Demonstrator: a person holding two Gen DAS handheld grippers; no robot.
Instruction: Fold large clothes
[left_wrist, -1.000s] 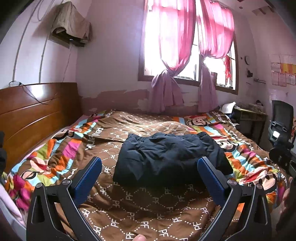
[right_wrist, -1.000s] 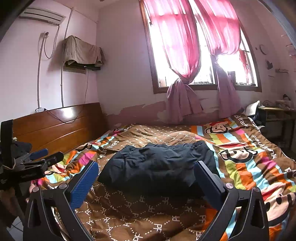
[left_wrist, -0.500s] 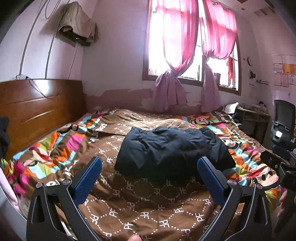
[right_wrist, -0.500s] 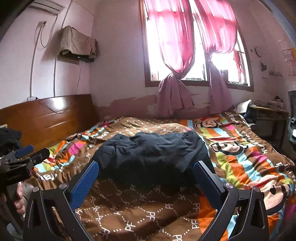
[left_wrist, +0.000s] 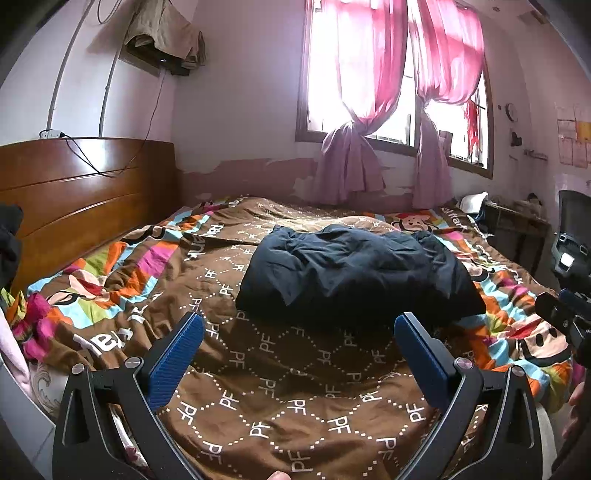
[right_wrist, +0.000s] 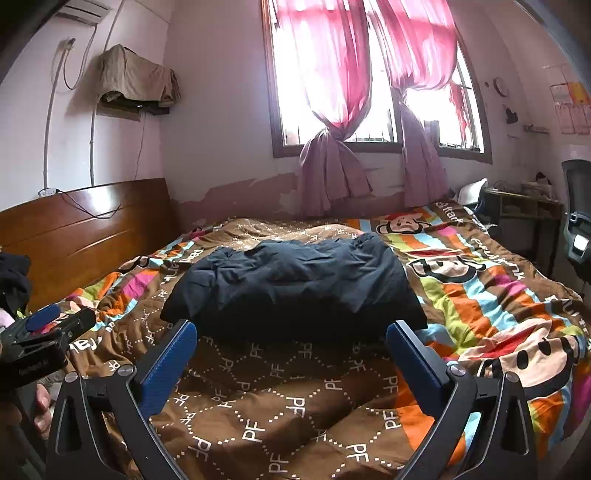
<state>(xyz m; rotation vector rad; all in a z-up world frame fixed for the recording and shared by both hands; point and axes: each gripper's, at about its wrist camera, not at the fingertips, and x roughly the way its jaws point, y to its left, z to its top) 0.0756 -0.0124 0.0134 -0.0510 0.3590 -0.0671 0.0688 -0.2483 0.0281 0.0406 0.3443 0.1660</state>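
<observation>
Status: folding appears complete or close to it, judged from how things lie. My left gripper (left_wrist: 298, 325) and my right gripper (right_wrist: 291, 332) both hang above the near part of the bed (left_wrist: 295, 387), each with its jaws wide apart and nothing between them. Neither touches cloth.

Task item: one dark navy garment (left_wrist: 354, 277), padded by the look of it, lies ahead of both pairs of jaws, well beyond the fingertips, on the patterned quilt (right_wrist: 480, 295). It sits as a compact, roughly rectangular bundle with a creased top. In the right view the same garment (right_wrist: 295, 284) lies straight ahead and slightly left of centre. I cannot tell how many layers it holds, nor whether a sleeve is tucked under.

Judgement on step: either final check or withdrawal after the last fold. If any move is still due, it calls for reaching forward over the quilt to the near edge of the bundle, one pair of jaws at each corner, and squaring or flattening it without dragging the quilt beneath.

Count:
- Garments to fold on the bed: one.
- Grippers: two, both empty.
- Quilts: one.
- Tied pink curtains (left_wrist: 354, 110) behind the bed: two.
- Wooden headboard (left_wrist: 74, 192), far left of my jaws: one.
- Office chair (right_wrist: 576, 206), far right: one.
</observation>
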